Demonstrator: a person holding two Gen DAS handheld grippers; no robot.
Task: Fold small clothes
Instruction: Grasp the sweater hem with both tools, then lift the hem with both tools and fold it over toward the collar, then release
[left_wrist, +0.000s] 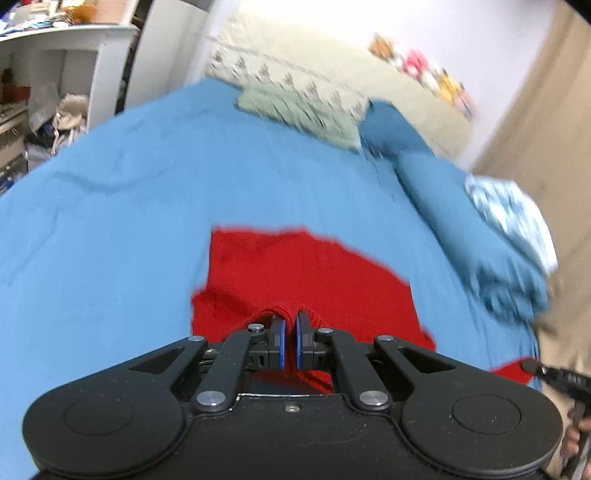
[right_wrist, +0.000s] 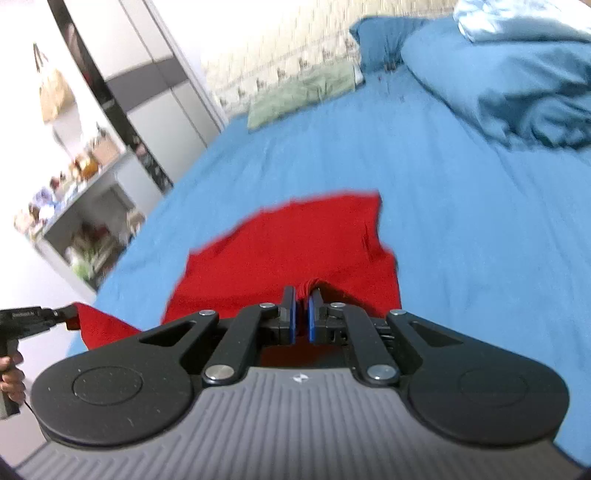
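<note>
A red knitted garment (left_wrist: 303, 280) hangs lifted above the blue bedsheet (left_wrist: 129, 192), its far end still lying on the sheet. My left gripper (left_wrist: 291, 325) is shut on a bunched edge of it near one corner. My right gripper (right_wrist: 303, 301) is shut on the same red garment (right_wrist: 295, 240) at another corner. In the right wrist view the left gripper (right_wrist: 72, 314) shows at the left edge pinching the cloth, with a hand below it. In the left wrist view the right gripper's tip (left_wrist: 532, 367) shows at the right edge on the red cloth.
A rumpled blue duvet (left_wrist: 472, 236) and a blue pillow (left_wrist: 391, 129) lie on the bed's far right. A folded green cloth (left_wrist: 295, 110) lies at the head of the bed. White shelves (left_wrist: 55, 74) with clutter and a wardrobe (right_wrist: 155, 85) stand to the left.
</note>
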